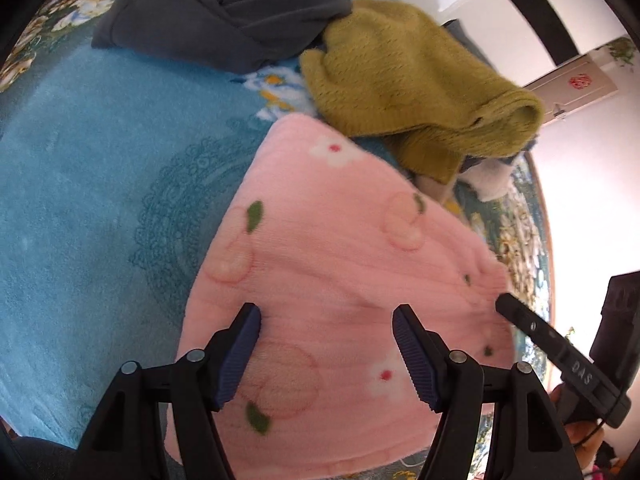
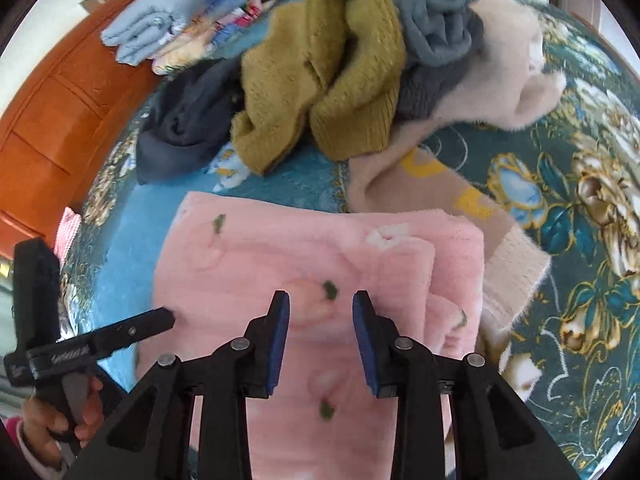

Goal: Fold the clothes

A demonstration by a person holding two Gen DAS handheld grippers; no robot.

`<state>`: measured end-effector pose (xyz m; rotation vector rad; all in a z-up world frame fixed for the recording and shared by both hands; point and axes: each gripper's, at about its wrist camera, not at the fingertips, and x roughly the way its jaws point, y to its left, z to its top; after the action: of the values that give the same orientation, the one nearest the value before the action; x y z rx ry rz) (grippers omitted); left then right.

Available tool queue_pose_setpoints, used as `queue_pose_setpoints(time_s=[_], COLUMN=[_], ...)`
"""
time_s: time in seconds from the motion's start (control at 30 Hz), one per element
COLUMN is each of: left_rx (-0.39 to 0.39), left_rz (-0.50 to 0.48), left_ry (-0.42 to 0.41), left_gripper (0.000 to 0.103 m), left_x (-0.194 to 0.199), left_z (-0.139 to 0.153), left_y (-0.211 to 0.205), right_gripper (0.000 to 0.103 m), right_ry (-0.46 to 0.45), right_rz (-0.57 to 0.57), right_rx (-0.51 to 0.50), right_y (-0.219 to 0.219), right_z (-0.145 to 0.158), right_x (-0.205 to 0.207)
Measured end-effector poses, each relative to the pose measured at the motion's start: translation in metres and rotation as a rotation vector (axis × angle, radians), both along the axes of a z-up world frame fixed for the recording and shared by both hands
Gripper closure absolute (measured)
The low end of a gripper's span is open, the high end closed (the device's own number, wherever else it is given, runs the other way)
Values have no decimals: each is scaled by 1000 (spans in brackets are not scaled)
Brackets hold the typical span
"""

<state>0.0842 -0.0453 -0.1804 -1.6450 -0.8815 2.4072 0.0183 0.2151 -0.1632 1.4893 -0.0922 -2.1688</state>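
A folded pink fleece garment [image 1: 336, 264] with peach and flower prints lies on the blue patterned bedspread [image 1: 88, 184]. My left gripper [image 1: 326, 314] is open and empty, hovering just over the garment's near part. The garment also shows in the right wrist view [image 2: 280, 252], with stacked folds at its right edge. My right gripper [image 2: 321, 300] is open and empty above it. The right gripper's tip [image 1: 516, 310] reaches the garment's right edge in the left view. The left gripper's side [image 2: 120, 330] shows at the garment's left edge in the right view.
An olive knitted sweater [image 1: 404, 80] and a dark grey garment [image 1: 208, 16] lie behind the pink one. In the right view, a beige fuzzy garment [image 2: 496, 92], a grey one [image 2: 436, 28], folded bedding [image 2: 180, 16] and an orange wooden headboard [image 2: 60, 112] sit beyond.
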Motion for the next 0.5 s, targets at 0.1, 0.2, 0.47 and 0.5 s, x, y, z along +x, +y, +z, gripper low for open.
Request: queue_pose_setpoints(time_s=[0.1,0.2,0.47,0.5], left_rx=[-4,-13,-10,-19], left_rz=[-20,-49,-14,42], left_ry=[4,-15,31,55], left_gripper=[31,31,31,31], left_x=[1,-1,0,2], left_z=[2,-1,9,13], left_y=[5,12,11,3], right_gripper=[66,64,63,62], right_ry=[22,17,-60,-40], right_rz=[-2,-18,-102,-110], right_rx=[-60,-91,-114,-119], right_y=[12,21,36,38], right_z=[11,9,-13,-7], right_x=[28,54,67,66])
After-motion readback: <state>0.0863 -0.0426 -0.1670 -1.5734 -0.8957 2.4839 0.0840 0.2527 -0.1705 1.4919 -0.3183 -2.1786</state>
